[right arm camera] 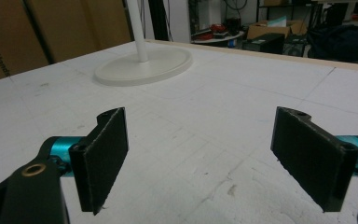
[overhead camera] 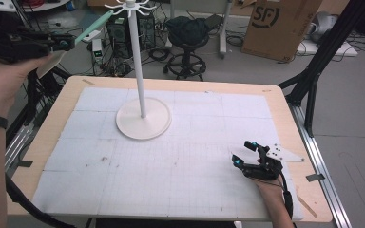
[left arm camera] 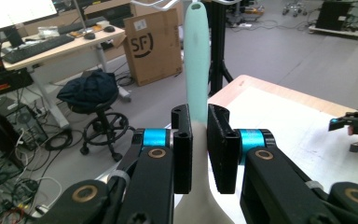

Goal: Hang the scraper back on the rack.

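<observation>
Left gripper fingers clamp mint-handled spatula, raised beside hook stand; right gripper fingers spread wide, low over worktop.

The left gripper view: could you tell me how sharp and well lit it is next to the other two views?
Left gripper view: evenly lit, the mint utensil between the left gripper pads sharp, no glare. High view: soft overall, the stand pale against the white mat. Right gripper view: open right gripper pads crisp, background dim and blurred.
</observation>
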Motion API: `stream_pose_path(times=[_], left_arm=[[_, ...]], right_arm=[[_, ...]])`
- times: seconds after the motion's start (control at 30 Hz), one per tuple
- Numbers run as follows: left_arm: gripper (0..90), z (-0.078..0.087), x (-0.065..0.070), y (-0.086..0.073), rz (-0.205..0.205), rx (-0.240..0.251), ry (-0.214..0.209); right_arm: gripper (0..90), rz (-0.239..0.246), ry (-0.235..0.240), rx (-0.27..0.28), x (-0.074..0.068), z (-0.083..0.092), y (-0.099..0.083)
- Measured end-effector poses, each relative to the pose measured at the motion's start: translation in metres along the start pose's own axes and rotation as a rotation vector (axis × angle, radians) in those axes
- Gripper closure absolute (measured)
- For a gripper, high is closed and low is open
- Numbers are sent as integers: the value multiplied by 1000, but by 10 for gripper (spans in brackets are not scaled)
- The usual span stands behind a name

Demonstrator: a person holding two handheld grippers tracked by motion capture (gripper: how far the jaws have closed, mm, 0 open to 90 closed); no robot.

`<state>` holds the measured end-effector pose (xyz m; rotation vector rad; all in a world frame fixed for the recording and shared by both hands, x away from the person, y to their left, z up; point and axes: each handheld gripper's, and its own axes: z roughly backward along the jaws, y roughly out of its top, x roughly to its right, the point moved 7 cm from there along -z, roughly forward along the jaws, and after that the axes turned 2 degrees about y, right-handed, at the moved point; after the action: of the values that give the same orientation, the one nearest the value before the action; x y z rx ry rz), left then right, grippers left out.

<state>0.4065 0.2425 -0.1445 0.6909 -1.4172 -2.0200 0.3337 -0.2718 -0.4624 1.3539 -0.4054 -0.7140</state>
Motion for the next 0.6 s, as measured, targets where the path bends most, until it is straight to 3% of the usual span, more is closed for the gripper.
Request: stream_pose_path(times=[0.6], left_arm=[[803,-12,1,-6,-2,-37,4]], right_arm=[[180,-5,1,0,0,0,0]])
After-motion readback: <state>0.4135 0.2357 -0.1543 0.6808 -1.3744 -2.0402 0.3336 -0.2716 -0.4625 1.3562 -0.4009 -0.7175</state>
